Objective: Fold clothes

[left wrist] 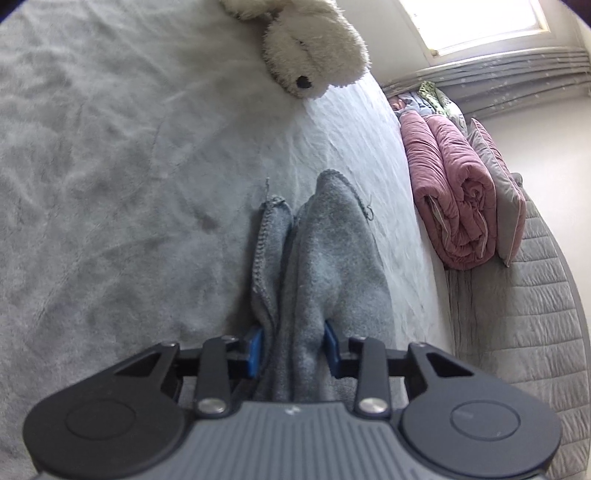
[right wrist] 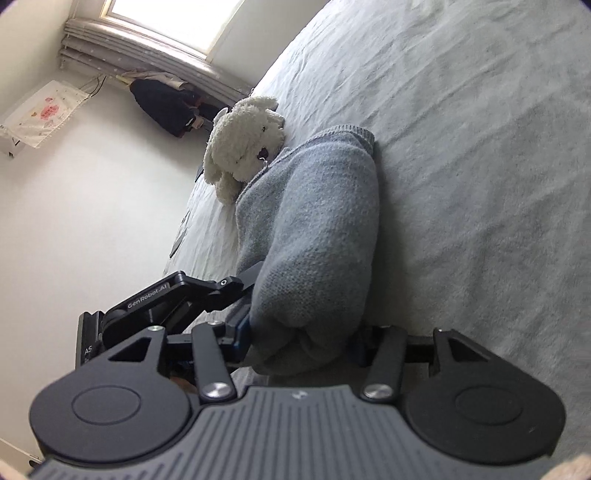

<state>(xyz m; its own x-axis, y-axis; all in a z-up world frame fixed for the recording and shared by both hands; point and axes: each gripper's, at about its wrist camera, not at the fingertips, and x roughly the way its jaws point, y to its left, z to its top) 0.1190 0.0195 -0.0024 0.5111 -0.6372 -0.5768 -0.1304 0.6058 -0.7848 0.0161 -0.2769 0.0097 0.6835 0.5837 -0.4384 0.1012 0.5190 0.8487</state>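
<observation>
Grey sweater (right wrist: 314, 229) lies bunched on the bed (right wrist: 480, 184), both the left tool (left wrist: 293, 350) and right tool (right wrist: 303, 343) clenched on it.

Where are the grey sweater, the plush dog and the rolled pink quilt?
grey sweater (right wrist: 317, 236): right wrist view, middle of its bunched body.
plush dog (left wrist: 314, 48): left wrist view, its head.
pink quilt (left wrist: 450, 184): left wrist view, top of the roll.

A bedroom in someone's home. A wide bed (left wrist: 110, 155) with a pale grey cover fills the room; a white plush dog (left wrist: 314, 51) lies on it, a rolled pink quilt (left wrist: 450, 195) beside it, a bright window (left wrist: 476, 22) beyond its far end.
</observation>
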